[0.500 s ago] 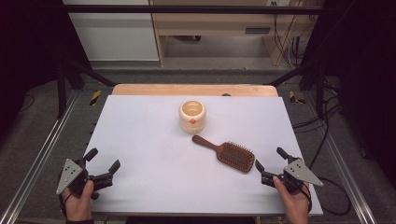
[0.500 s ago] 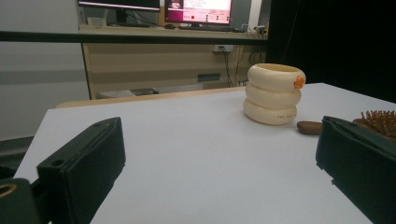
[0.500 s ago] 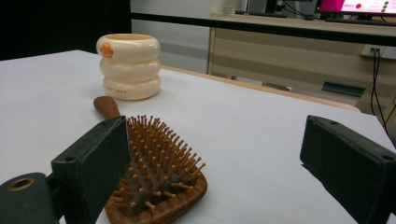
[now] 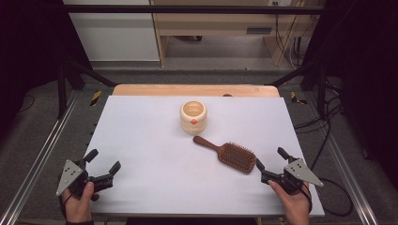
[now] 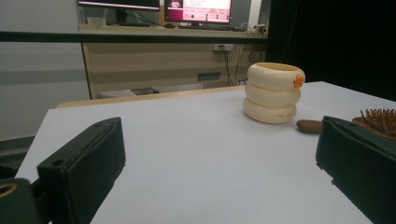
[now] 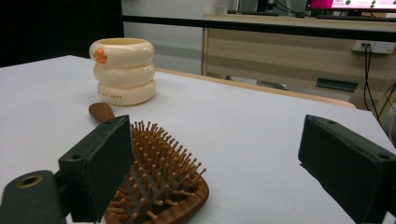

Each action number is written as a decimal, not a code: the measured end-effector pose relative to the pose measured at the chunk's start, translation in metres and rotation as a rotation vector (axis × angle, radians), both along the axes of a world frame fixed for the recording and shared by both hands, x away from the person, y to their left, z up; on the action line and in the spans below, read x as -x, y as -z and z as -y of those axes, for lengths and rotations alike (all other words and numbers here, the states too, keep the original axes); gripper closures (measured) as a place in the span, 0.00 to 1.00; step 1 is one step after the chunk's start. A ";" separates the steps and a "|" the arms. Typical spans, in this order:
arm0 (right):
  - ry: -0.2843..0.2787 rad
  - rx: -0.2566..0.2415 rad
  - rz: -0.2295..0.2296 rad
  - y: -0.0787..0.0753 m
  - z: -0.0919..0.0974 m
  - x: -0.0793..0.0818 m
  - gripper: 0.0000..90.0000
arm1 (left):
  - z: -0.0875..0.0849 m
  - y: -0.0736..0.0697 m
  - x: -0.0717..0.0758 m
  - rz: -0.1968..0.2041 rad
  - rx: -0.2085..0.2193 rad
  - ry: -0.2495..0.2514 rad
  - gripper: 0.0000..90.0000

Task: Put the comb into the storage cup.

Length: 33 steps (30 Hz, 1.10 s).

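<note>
Item: wooden hairbrush (image 4: 228, 153); lies bristles up on the white table (image 4: 141, 140), right of centre, handle pointing toward the cream cup (image 4: 193, 116); untouched as far as I can see.

Item: cream cup, three stacked rings in shape, with a small orange mark on its side; stands upright past the brush handle, near it but apart.

Item: right gripper (image 4: 273, 165); I hold it low at the near right corner, jaws spread, nothing between them; in the right gripper view the brush head lies just beside the left jaw, not pinched.

Item: left gripper (image 4: 103, 165); at the near left corner, jaws spread and empty, well apart from both things.

Progress, as I judge it: nothing is lifted or gripped yet; the reach to the brush, the grasp and any placing are all left.

Writing: a short line of small print low on the cup, too small to read; bright screens far behind, text illegible; no brand seen on the brush.
</note>
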State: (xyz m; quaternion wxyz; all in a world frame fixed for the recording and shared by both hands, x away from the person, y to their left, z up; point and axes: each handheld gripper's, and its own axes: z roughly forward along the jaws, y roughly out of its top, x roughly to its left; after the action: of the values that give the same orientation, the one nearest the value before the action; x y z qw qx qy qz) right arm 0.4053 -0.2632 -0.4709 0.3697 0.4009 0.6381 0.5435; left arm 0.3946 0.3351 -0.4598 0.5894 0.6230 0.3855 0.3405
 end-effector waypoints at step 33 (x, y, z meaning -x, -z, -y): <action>-0.194 0.204 -0.215 -0.013 -0.039 0.012 0.87 | 0.000 0.000 0.001 -0.002 -0.007 -0.012 0.02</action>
State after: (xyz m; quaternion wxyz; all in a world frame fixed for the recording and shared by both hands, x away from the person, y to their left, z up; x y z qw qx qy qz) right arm 0.3933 -0.2241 -0.4582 0.2836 0.3537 0.7615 0.4632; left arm 0.3936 0.3346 -0.4596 0.5848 0.6230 0.3885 0.3448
